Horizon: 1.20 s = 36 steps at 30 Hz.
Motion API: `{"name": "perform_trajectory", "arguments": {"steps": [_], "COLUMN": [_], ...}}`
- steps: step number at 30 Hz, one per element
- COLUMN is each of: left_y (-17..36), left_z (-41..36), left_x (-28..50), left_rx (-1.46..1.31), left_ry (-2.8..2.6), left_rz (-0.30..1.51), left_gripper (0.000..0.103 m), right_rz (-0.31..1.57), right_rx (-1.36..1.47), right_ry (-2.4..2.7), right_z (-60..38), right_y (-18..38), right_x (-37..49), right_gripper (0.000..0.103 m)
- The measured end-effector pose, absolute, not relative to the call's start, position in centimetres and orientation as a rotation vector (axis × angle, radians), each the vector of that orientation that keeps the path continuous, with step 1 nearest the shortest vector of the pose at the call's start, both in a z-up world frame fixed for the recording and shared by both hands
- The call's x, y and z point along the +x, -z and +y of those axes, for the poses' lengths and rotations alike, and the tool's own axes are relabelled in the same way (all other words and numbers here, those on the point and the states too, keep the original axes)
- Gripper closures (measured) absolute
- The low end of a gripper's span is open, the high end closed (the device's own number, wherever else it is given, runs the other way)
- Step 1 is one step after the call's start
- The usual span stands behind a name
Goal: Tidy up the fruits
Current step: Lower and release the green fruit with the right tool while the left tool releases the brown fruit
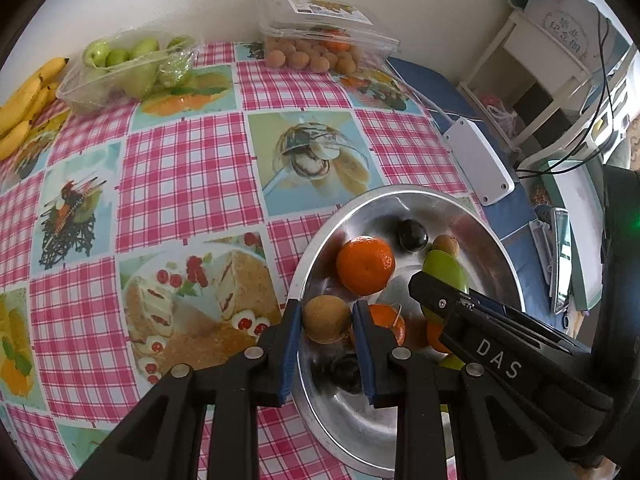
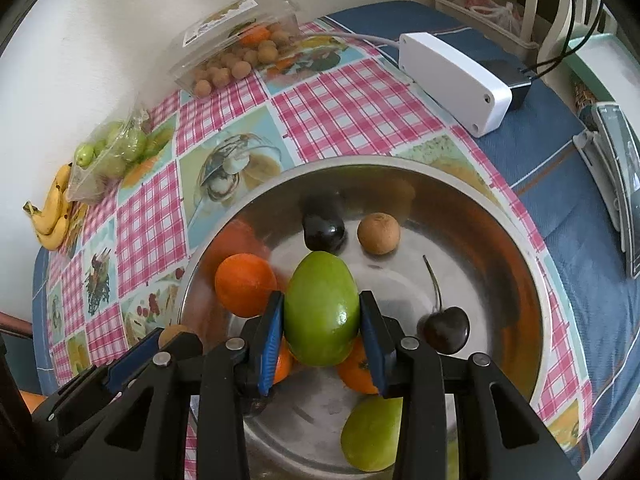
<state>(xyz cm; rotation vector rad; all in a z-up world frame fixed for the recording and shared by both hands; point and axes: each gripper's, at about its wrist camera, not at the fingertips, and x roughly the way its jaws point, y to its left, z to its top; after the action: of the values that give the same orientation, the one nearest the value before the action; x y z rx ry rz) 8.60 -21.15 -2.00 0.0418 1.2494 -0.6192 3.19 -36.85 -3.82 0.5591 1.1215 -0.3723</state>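
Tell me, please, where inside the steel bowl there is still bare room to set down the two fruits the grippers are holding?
Bare steel lies in the bowl on its right side, between the small brown fruit and the cherry. It is crowded on the left and at the near middle, around the orange, more oranges and another green fruit.

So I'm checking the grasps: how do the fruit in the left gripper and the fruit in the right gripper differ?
The left gripper holds a small round brown fruit; the right gripper holds a larger, egg-shaped green fruit. The brown fruit's skin looks matte and rough, the green fruit's smooth and glossy. Both are pinched between blue pads above the steel bowl.
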Motion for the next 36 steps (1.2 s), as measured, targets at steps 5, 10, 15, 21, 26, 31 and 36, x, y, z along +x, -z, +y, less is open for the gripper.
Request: {"name": "perform_trajectory", "arguments": {"steps": [5,10,15,21,26,31,36], "left_y": [2.0,2.0,2.0,1.6,1.1,1.2,1.8], "left_z": [-21.3,-21.2,-21.0,-20.8,-20.0,-18.5,-17.2], "left_x": [8.6,8.7,8.7,8.7,9.1,10.0,10.8], "left_rx": [0.042,0.037,0.031,0.019,0.027,0.072,0.099], "left_ry": [0.619,0.622,0.619,0.615,0.569,0.46,0.373], "left_rz": [1.257,1.263,1.276,1.276,1.257,1.226,1.219], "left_gripper": [0.074,0.074,0.073,0.07,0.07,0.065,0.044], "right_rz": [1.126,1.127,1.119,1.108,1.108,1.141,1.154], "right_rx": [0.571,0.579,0.567,0.558,0.548,0.543,0.512], "right_ry": [0.372,0.377,0.379,0.376,0.373,0.389,0.383], "right_z": [-36.9,-36.9,-36.6,-36.6,-36.6,-36.5,-36.4], "right_y": [4.0,4.0,3.6,3.2,2.9,2.8,2.4], "right_x": [3.2,3.1,3.1,3.0,3.1,3.0,3.1], "right_gripper": [0.064,0.063,0.063,0.063,0.064,0.064,0.064]}}
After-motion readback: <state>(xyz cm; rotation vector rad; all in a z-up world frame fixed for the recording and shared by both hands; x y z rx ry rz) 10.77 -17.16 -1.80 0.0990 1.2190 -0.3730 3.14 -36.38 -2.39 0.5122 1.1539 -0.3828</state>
